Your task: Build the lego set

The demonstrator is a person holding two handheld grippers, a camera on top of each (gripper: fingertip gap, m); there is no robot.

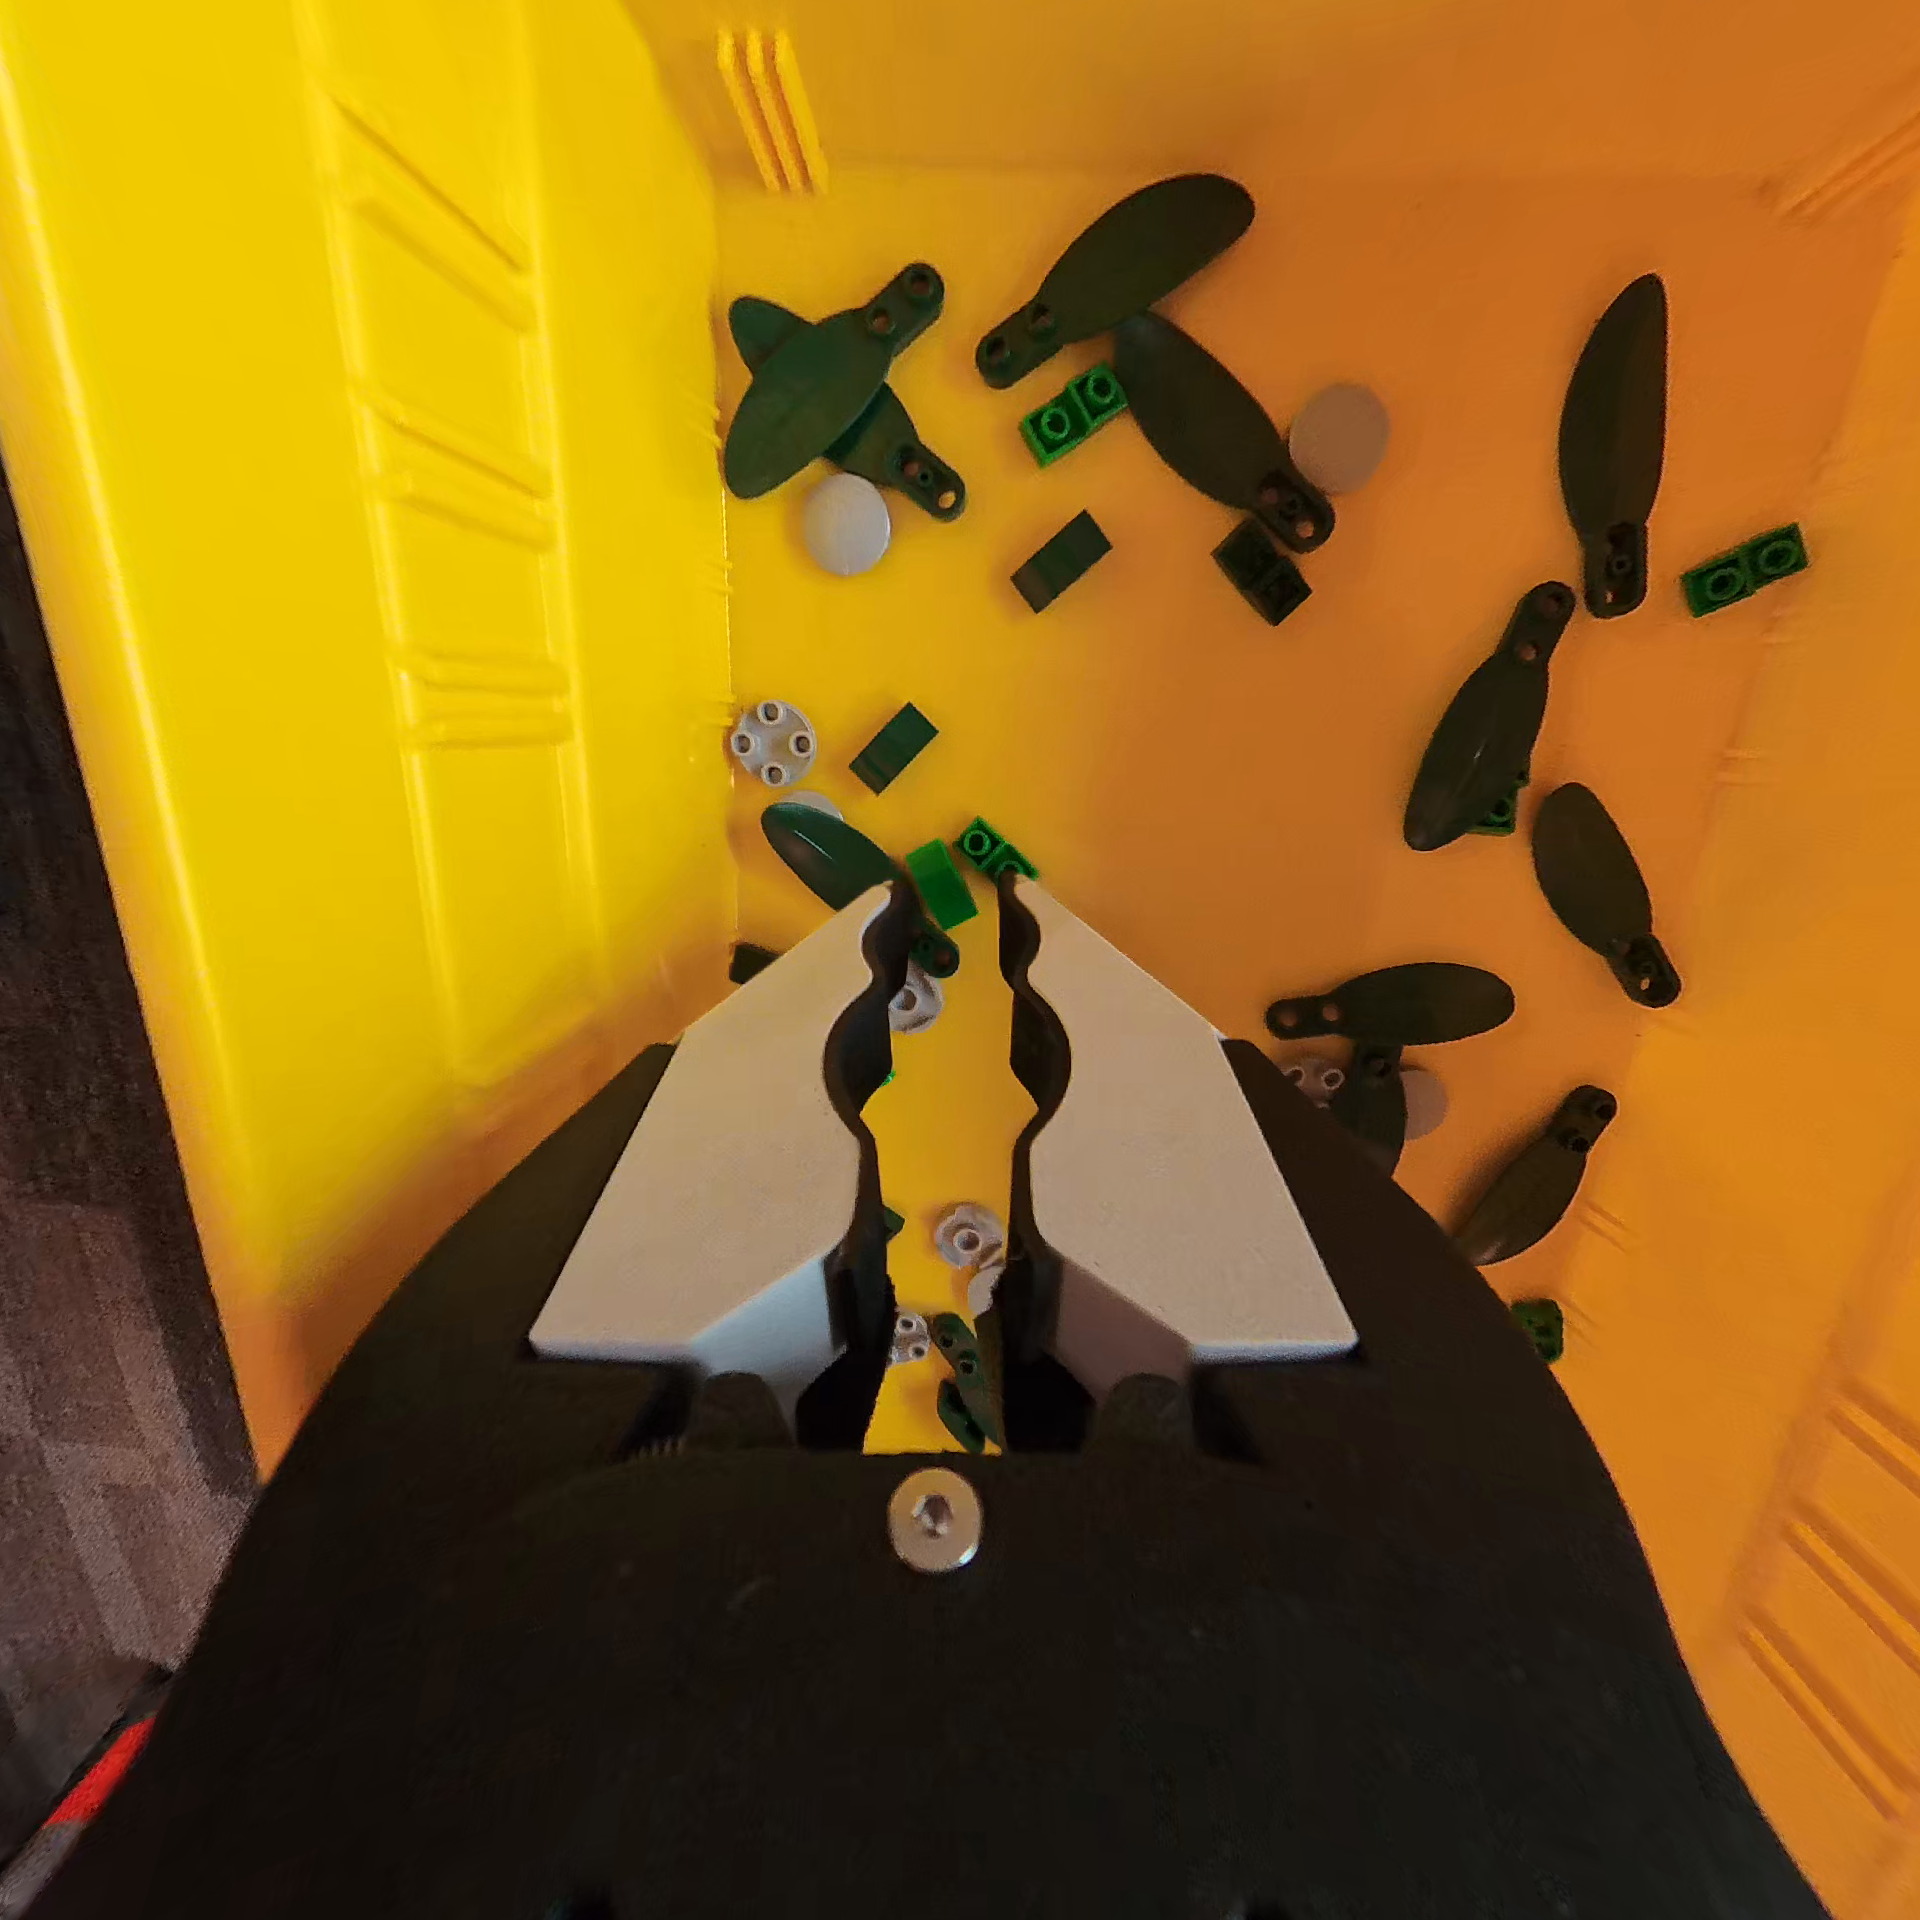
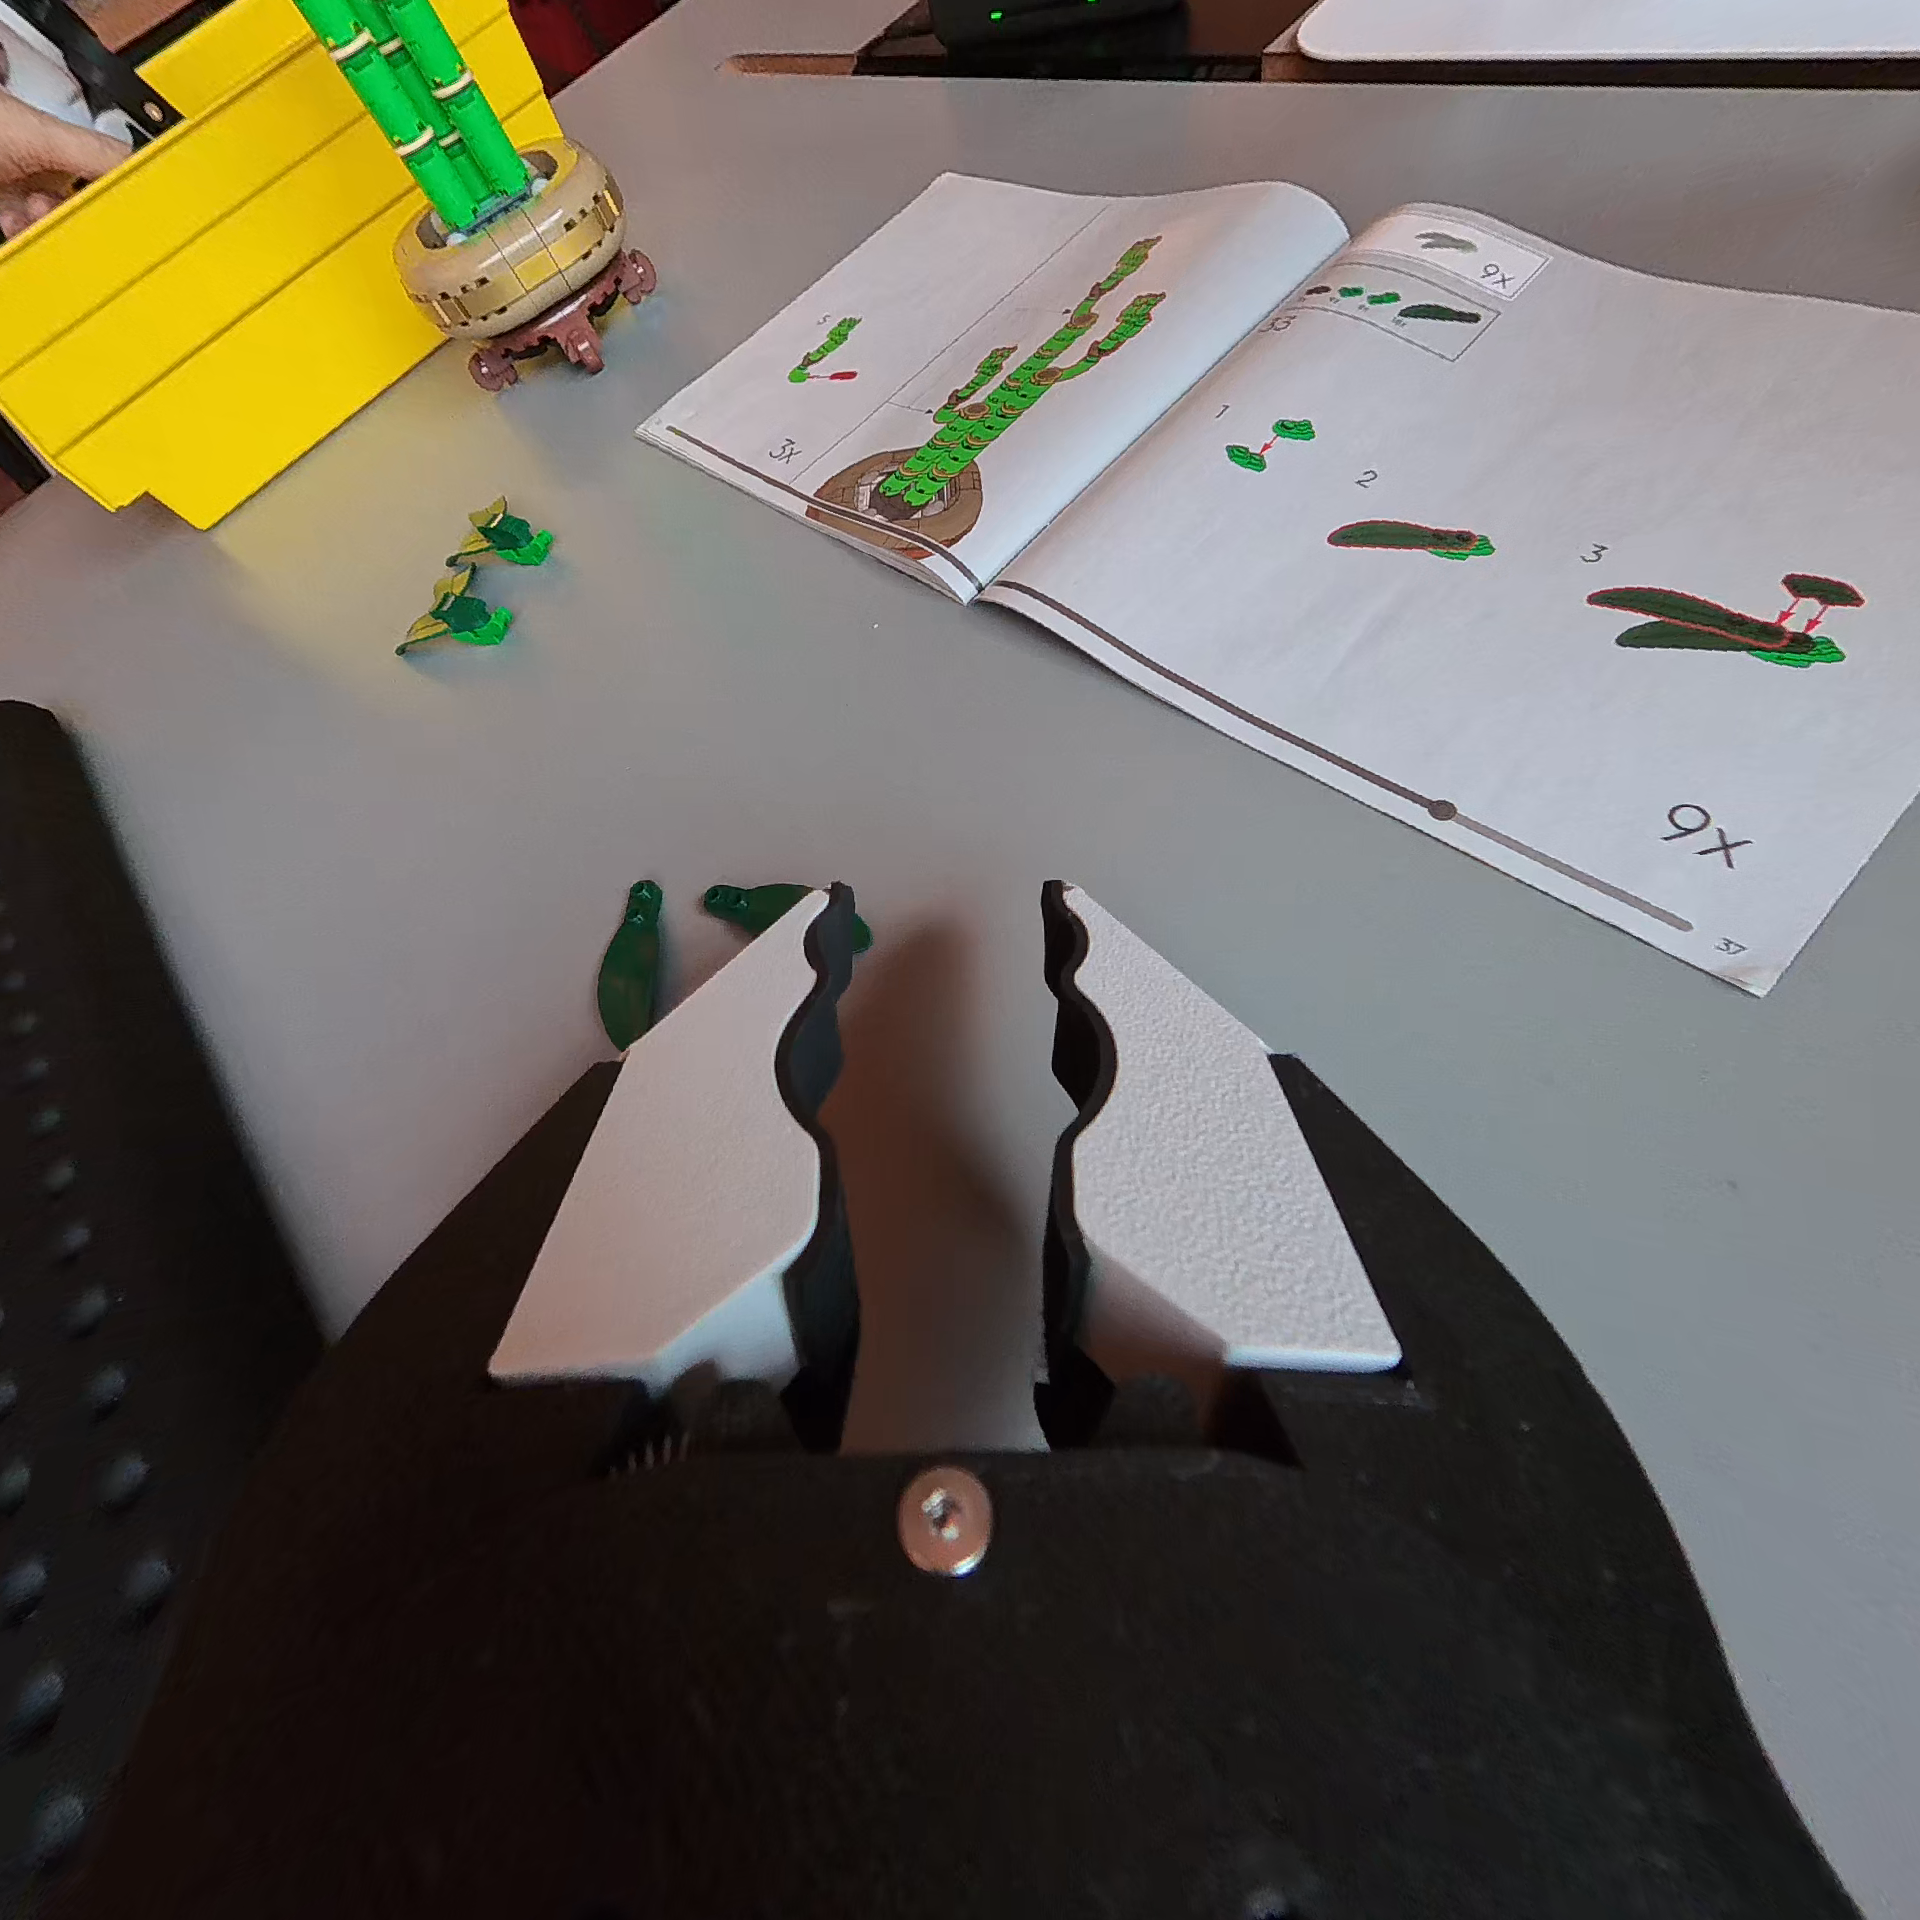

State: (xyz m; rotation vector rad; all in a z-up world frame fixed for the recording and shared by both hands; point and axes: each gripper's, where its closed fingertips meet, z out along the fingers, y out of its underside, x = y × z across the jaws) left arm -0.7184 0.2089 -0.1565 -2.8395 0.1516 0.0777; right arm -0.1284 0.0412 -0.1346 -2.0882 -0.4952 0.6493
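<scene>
In the left wrist view my left gripper (image 1: 951,883) reaches into a yellow bin (image 1: 468,623), its jaws a narrow gap apart and holding nothing. Its tips hover over a bright green tile (image 1: 940,883) and a green two-stud plate (image 1: 992,847) on the bin floor. Several dark green leaf pieces (image 1: 1132,260) and grey round tiles (image 1: 847,523) lie scattered there. In the right wrist view my right gripper (image 2: 945,894) is open and empty above the grey table (image 2: 1039,727). Two dark green leaves (image 2: 629,966) lie just left of its left finger.
An open instruction booklet (image 2: 1351,520) lies at the right. The bamboo model in its tan pot (image 2: 509,249) stands beside the yellow bin (image 2: 208,312) at far left, with a hand (image 2: 42,166) behind. Two small leaf assemblies (image 2: 504,535) lie nearby. A black studded board (image 2: 62,1143) borders the left. Across from one pair of fingers to the other is roughly 60 cm.
</scene>
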